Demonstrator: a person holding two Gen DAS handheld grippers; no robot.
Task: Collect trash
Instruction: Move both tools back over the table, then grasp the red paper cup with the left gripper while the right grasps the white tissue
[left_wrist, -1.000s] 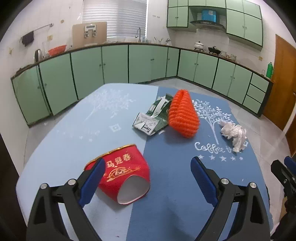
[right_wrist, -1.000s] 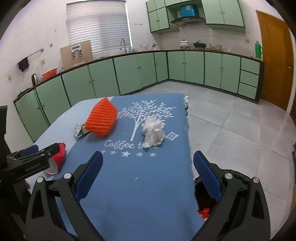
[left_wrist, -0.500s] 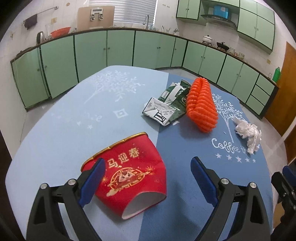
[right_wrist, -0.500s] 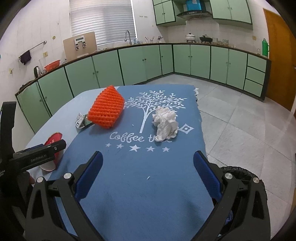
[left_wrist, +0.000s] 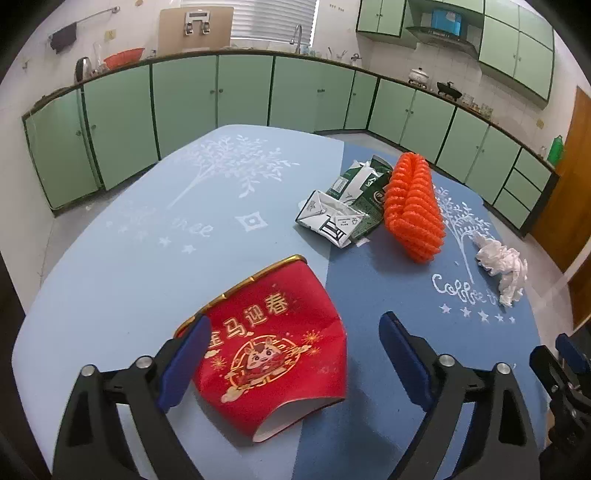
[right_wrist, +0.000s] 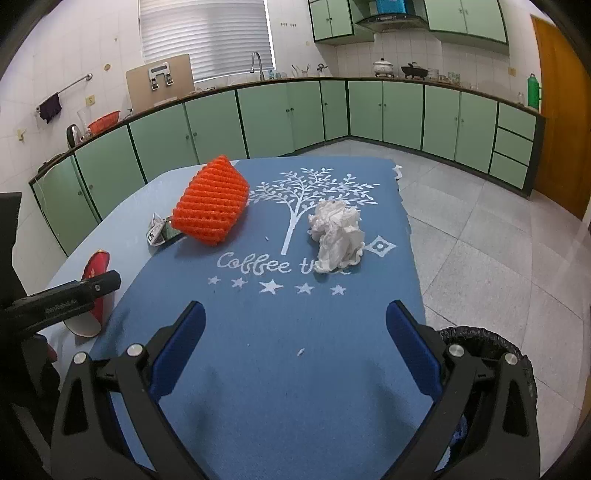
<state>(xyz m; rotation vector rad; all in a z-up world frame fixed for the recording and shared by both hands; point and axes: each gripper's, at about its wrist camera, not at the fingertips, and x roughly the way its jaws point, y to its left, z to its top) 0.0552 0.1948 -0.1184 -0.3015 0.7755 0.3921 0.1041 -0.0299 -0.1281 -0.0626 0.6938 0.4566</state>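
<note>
A crushed red paper cup (left_wrist: 273, 347) lies on its side on the blue tablecloth (left_wrist: 155, 258), partly between the wide-apart fingers of my open left gripper (left_wrist: 291, 339). Beyond it lie flattened green-and-white cartons (left_wrist: 343, 206), an orange foam net (left_wrist: 412, 206) and a crumpled white tissue (left_wrist: 502, 264). My right gripper (right_wrist: 295, 328) is open over bare cloth, with the tissue (right_wrist: 336, 236) and foam net (right_wrist: 212, 201) ahead of it. The red cup (right_wrist: 94, 291) shows at its left, behind the left gripper's finger.
A bin lined with a black bag (right_wrist: 487, 339) stands on the tiled floor by the table's right front corner. Green cabinets (right_wrist: 295, 114) line the walls. A brown door (right_wrist: 561, 110) is at the far right.
My left gripper has moved forward and down over the red cup, which now sits larger between its fingers. The right gripper has advanced over the table toward the tissue.
</note>
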